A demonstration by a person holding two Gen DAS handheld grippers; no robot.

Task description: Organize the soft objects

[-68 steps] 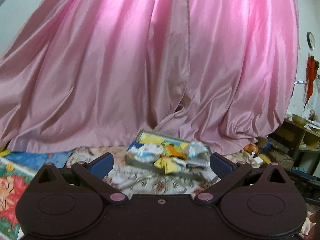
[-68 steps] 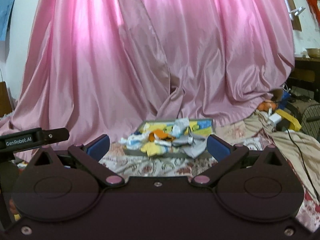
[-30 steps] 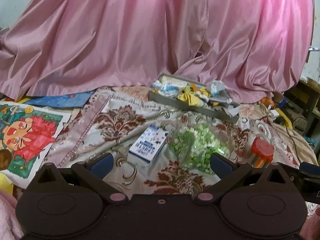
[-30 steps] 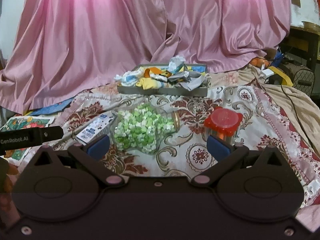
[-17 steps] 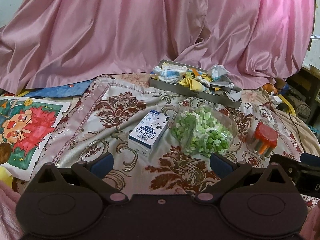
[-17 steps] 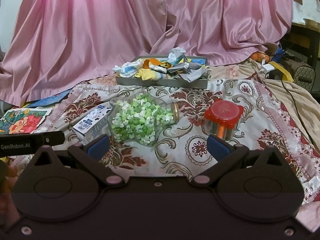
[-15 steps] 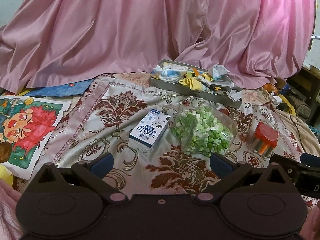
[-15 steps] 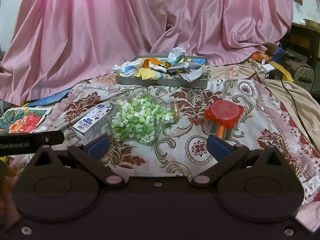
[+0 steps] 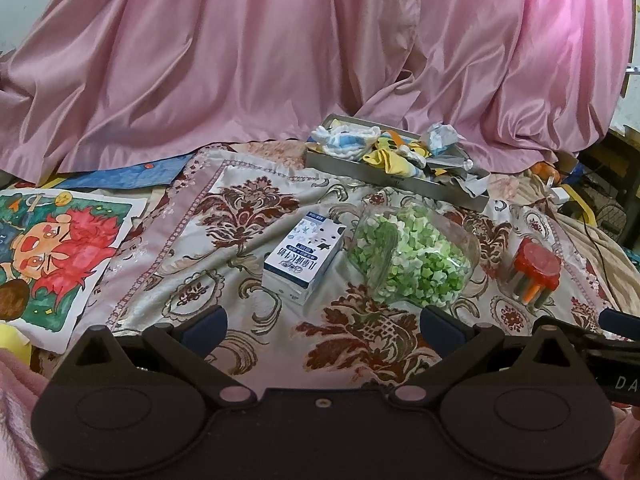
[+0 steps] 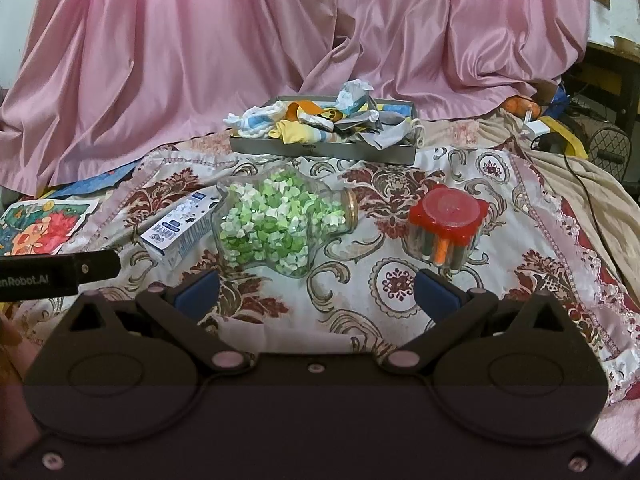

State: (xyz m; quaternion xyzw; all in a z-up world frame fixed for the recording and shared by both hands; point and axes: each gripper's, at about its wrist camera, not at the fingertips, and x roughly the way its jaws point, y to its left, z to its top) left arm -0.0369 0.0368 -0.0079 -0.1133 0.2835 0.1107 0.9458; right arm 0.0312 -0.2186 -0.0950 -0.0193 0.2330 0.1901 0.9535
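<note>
Both poised low over the brocade-patterned cloth (image 10: 500, 184), nothing grasped: left hand-held gripper (image 9: 322, 326) spread wide, right hand-held gripper (image 10: 316, 294) likewise. Crumpled small cloths and socks (image 10: 316, 122) heaped in the shallow grey metal tray (image 10: 320, 148) at the far edge, before the pink satin curtain (image 10: 200, 48). Lying between, probably blocking a straight reach: clear glass jar of green paper stars (image 10: 280, 220), white-and-blue carton (image 9: 304, 256), red-lidded clear tub (image 10: 446, 220).

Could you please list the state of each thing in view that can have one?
left tool: open, empty, above the cloth.
right tool: open, empty.
socks: heaped untidily in the tray.
tray: flat on the patterned cloth, overfilled, one grey sock draped over its rim.
jar of green pieces: lying on its side, full.
carton: lying flat, closed.
red-lidded container: upright, lid on.
</note>
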